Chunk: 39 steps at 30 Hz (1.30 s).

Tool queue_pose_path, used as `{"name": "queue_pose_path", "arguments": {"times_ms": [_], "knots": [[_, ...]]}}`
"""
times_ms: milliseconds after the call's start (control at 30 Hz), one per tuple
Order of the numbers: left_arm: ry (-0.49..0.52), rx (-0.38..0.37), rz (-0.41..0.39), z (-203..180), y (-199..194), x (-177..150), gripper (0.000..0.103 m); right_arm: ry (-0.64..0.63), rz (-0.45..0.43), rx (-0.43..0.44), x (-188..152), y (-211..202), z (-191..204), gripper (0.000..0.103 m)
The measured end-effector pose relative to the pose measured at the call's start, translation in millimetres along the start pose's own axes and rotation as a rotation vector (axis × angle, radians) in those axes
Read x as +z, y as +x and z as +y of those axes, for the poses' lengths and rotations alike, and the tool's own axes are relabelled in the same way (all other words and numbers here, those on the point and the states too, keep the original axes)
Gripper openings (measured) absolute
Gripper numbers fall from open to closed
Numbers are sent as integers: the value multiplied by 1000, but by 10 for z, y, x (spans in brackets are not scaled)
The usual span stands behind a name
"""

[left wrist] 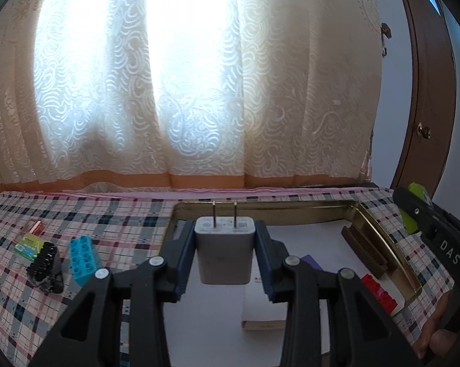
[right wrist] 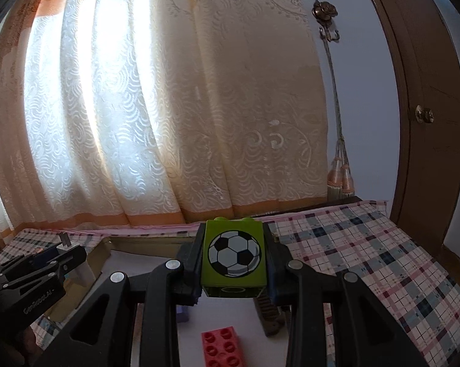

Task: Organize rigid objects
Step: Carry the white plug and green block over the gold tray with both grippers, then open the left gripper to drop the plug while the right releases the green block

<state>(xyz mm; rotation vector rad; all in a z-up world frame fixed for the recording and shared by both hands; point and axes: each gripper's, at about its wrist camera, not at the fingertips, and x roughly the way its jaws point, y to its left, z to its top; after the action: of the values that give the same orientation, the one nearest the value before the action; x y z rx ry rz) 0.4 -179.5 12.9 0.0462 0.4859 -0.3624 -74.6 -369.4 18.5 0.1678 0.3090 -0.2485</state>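
Observation:
My left gripper (left wrist: 224, 238) is shut on a white USB charger (left wrist: 224, 249), prongs pointing up, held above the gold-rimmed tray (left wrist: 383, 235). My right gripper (right wrist: 233, 260) is shut on a green brick with a football picture (right wrist: 233, 255), also held over the tray (right wrist: 138, 246). In the tray lie a red brick (right wrist: 222, 347), a brown comb-like block (left wrist: 364, 252), a purple piece (left wrist: 311, 261) and a white box (left wrist: 263, 312). The right gripper shows at the right edge of the left wrist view (left wrist: 413, 211); the left gripper shows at the left of the right wrist view (right wrist: 43, 260).
On the checked tablecloth (left wrist: 107, 223) left of the tray lie a blue brick (left wrist: 83, 260), a black ridged object (left wrist: 45, 267), a green packet (left wrist: 28, 246) and a small copper piece (left wrist: 35, 227). A curtain hangs behind the table; a brown door (right wrist: 425, 122) stands at right.

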Motion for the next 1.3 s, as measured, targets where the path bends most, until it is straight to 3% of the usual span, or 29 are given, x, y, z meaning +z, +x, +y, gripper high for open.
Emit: {"name": "queue_pose_path", "arguments": {"times_ms": [667, 1100, 1133, 1233, 1300], "knots": [[60, 22, 87, -159, 256, -161, 37, -118, 125, 0, -181, 254, 260, 34], [135, 33, 55, -286, 260, -194, 37, -126, 200, 36, -248, 386, 332, 34], [133, 28, 61, -282, 269, -193, 39, -121, 203, 50, -247, 386, 331, 34], [115, 41, 98, -251, 309, -195, 61, -106, 220, 54, -255, 401, 340, 42], [88, 65, 101, -200, 305, -191, 69, -91, 227, 34, -252, 418, 309, 56]]}}
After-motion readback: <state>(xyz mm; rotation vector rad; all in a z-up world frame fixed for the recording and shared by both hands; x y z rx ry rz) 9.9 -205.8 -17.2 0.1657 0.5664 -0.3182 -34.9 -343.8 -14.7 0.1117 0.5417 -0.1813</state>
